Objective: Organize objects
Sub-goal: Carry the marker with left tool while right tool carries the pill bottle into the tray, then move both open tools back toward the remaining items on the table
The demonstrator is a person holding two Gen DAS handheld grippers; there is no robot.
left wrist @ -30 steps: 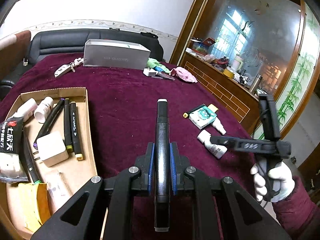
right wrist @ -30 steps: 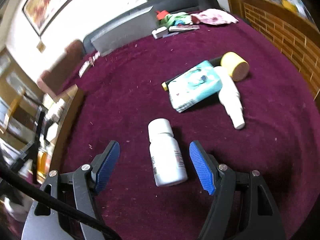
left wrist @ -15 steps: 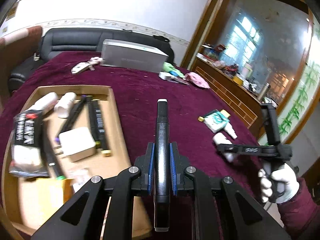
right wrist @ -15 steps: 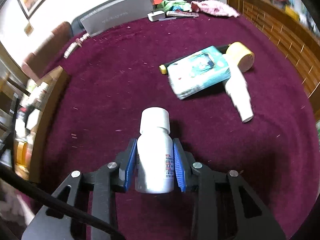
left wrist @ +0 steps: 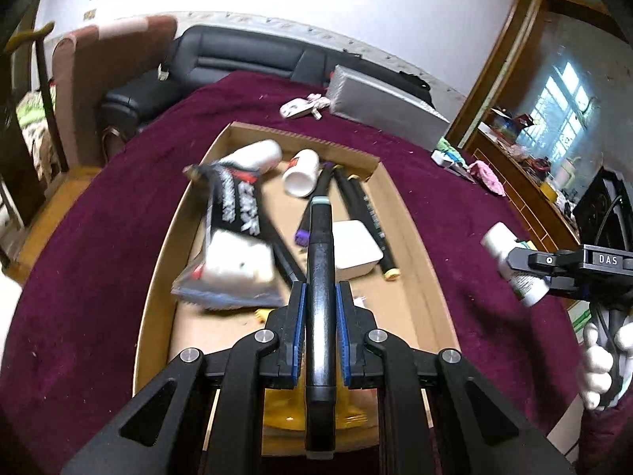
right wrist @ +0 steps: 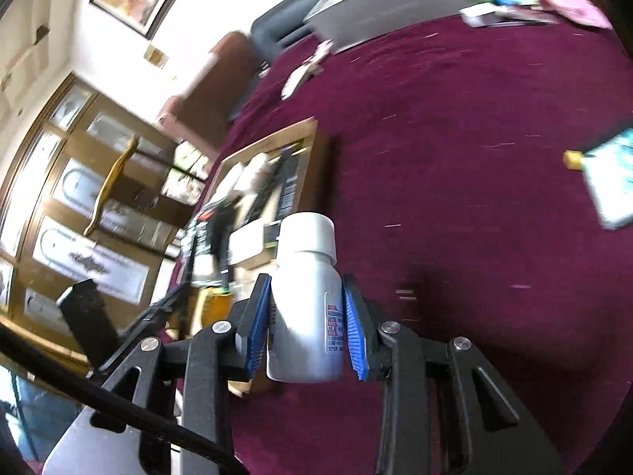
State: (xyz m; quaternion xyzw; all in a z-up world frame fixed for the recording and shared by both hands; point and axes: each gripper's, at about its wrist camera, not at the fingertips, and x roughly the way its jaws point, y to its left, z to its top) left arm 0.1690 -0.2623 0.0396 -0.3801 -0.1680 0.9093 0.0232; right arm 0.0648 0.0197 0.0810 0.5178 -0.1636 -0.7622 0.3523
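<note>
The left gripper is clamped on a black marker, its blue pads pressing both sides of the barrel, which runs straight out along the fingers and ends in a pale cap. Marker and gripper hang over the near half of a cardboard tray that sits on a maroon cloth. In the tray just beyond the gripper lie a yellow packet, partly hidden by the fingers, a black-and-white pouch, a white box and several dark markers, one with a purple end; two white bottles lie at the far end. To the right, the right gripper is closed on a white bottle, cap pointing forward, held above the cloth just beside the tray's right wall; a white-gloved hand grips its handle. From the right wrist view the tray lies ahead and left of the bottle, and a teal packet with a yellow-tipped marker beside it rests on the cloth far right. Farther back on the cloth are a grey box, a small white item near it, and a pink cloth. A black sofa stands behind the table.
</note>
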